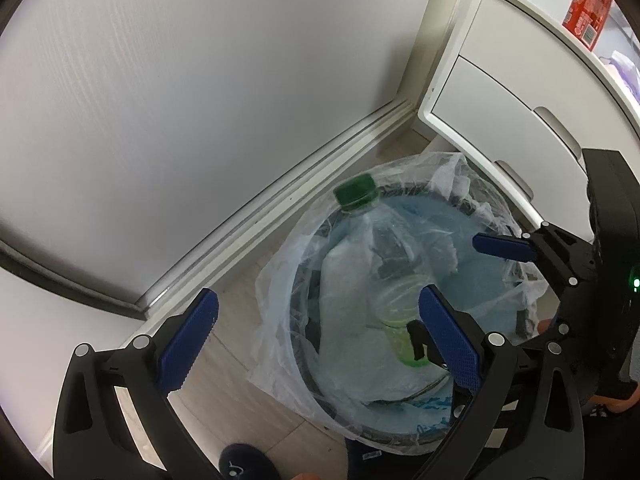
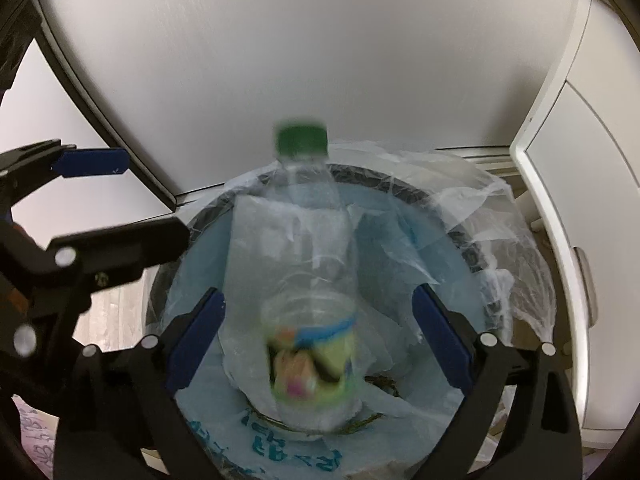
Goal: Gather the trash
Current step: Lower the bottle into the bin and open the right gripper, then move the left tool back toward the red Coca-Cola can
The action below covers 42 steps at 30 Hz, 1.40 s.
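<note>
A clear plastic bottle [image 2: 316, 240] with a green cap [image 2: 302, 140] stands tilted in the round trash bin [image 2: 472, 248], blurred, between my right gripper's [image 2: 320, 340] open blue fingers [image 2: 442, 344] but not touching them. In the left wrist view the bottle [image 1: 396, 264] leans inside the bin [image 1: 304, 356], cap [image 1: 356, 192] at the far rim. My left gripper [image 1: 320, 344] is open and empty above the bin's near-left edge. The right gripper [image 1: 504, 246] shows at the right, over the bin.
The bin has a clear liner [image 1: 276, 272] with white plastic and paper inside. A white drawer cabinet [image 1: 500, 92] stands right behind it, a red box [image 1: 588, 4] on top. A white wall panel with baseboard [image 1: 256, 208] runs behind. A dark slipper [image 1: 244, 464] is below.
</note>
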Tool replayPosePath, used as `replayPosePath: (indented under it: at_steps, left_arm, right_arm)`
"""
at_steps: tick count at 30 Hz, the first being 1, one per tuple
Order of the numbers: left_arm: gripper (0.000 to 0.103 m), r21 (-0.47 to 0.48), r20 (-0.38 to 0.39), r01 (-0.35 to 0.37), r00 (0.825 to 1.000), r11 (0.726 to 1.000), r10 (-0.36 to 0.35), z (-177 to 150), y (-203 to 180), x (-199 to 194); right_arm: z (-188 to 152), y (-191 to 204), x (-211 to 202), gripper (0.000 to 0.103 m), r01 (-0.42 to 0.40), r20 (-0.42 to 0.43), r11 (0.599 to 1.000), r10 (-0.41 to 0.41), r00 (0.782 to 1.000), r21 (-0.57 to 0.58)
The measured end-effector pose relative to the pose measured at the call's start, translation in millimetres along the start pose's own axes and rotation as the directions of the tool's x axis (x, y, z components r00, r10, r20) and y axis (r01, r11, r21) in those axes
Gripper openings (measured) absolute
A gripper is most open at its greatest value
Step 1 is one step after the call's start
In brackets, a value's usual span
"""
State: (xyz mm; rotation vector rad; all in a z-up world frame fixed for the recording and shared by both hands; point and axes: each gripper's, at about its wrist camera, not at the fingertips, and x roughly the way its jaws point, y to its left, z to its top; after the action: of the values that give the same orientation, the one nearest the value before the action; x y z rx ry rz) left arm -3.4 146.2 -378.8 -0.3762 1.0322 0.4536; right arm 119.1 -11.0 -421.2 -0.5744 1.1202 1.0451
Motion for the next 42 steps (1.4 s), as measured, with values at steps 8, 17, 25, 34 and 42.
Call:
replayPosePath:
  at_steps: [8,17,25,34,42]
  left_arm:
    - [0.097,0.021,0.025,0.022,0.999,1.000,-0.022,5.7,-6.7,-8.2]
    - [0.097,0.051,0.031,0.047,0.998,0.998,-0.049,6.2,-23.4,-11.4]
    - [0.097,0.066,0.064,0.077,0.995,0.995,-0.081,22.8,-39.8,-32.3]
    - [0.097,0.137,0.143,0.109,0.981,0.985,-0.128,45.5,-81.4,-78.2]
    - [0.097,0.203,0.232,0.126,0.957,0.971,-0.172,71.3,-124.5,-124.7]
  right_arm:
    - [-1.5,-1.7,-23.0,0.096,0.054,0.051,0.998,-0.054,0.997,-0.011]
    - [-5.2,-11.3,-53.5,0.096,0.116,0.065,0.993,-0.117,0.991,0.017]
    - [-6.4,-31.0,-95.7,0.096,0.178,0.099,0.982,-0.184,0.978,0.061]
    - [-10.5,-47.9,-157.9,0.096,0.247,0.160,0.956,-0.272,0.949,0.160]
    - [-20.3,-68.9,-223.5,0.096,0.306,0.209,0.907,-0.372,0.905,0.288]
